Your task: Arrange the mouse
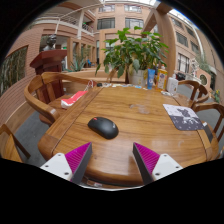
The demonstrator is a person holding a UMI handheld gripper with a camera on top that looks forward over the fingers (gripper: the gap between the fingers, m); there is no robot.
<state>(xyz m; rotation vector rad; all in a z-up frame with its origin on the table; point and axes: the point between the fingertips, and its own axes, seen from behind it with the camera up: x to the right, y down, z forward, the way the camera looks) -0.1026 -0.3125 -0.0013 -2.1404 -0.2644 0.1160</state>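
A black computer mouse (102, 127) lies on the round wooden table (130, 105), near its front left part. My gripper (112, 160) hovers above the table's near edge, with the mouse a little beyond and between the lines of the two fingers. The fingers stand wide apart with their magenta pads (75, 157) facing each other and nothing between them. The gripper is open and empty.
A black-and-white booklet (183, 117) lies on the table's right side. A potted plant (137, 55) and a blue bottle (151, 77) stand at the far edge. A red item (73, 97) rests on a wooden chair (45, 95) at left. Buildings stand behind.
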